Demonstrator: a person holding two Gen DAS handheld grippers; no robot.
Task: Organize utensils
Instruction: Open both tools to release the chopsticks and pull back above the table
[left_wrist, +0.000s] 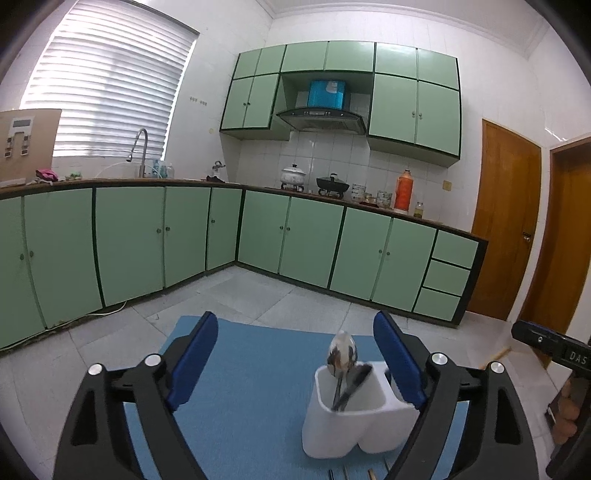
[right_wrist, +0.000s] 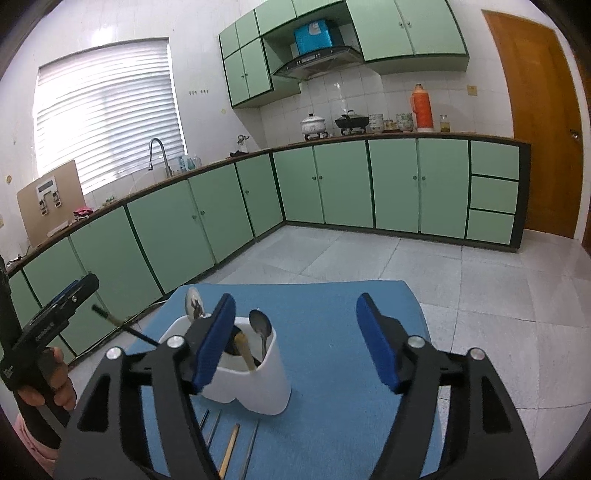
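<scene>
A white two-compartment utensil holder stands on a blue mat. Its one compartment holds a shiny spoon and a dark utensil; the other holds a second spoon and a wooden-handled piece. My left gripper is open, the holder low beside its right finger and untouched. My right gripper is open too, its left finger in front of the holder, nothing gripped. Several thin utensils lie on the mat before the holder.
The mat lies on a pale tiled floor. Green base cabinets run along two walls, with a sink tap, pots and an orange flask on the counter. A wooden door is at the right. A hand holds the left gripper's handle.
</scene>
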